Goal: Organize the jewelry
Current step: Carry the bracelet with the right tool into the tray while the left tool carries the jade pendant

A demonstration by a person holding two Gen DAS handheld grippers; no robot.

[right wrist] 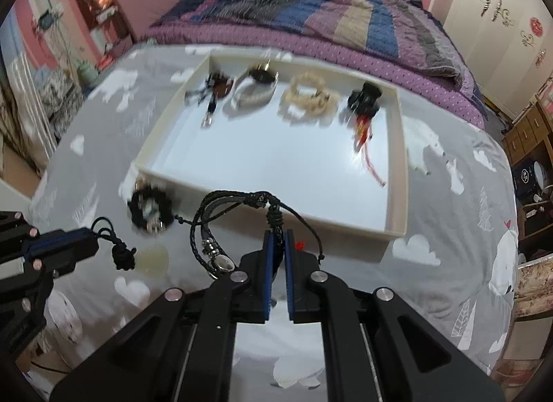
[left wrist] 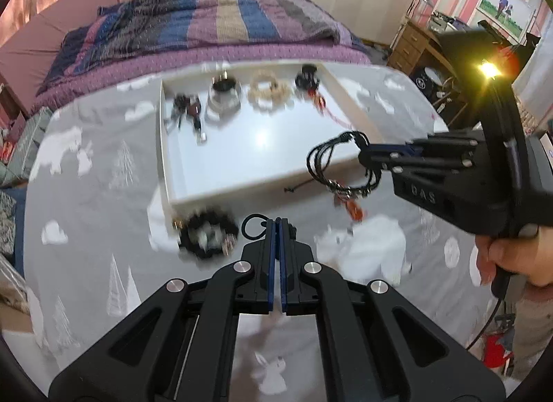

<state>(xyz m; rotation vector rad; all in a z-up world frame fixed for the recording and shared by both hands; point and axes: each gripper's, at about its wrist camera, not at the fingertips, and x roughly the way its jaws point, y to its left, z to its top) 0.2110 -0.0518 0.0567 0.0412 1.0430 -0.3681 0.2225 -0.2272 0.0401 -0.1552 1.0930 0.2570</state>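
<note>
My right tongs (right wrist: pixel 277 229) clamped on a black cord bracelet (right wrist: pixel 221 226) hanging over the tray's (right wrist: pixel 394 229) near rim, my left tongs (left wrist: pixel 277 226) pinching a black loop (left wrist: pixel 254 226) beside a beaded bracelet (left wrist: pixel 207 236) on the bench (left wrist: pixel 96 194), four pieces along the tray's far wall, middle bare.

A glossy, smooth white tray (right wrist: pixel 397 191) is set on matt printed cloth (right wrist: pixel 449 264); a braided black cord bracelet (right wrist: pixel 207 215) carries shiny metal beads.

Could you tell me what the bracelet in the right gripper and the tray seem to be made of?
The black cord bracelet looks like braided leather or waxed cord, matte, with shiny metal beads. The white tray seems glossy plastic or lacquered board: its floor reflects light.
</note>
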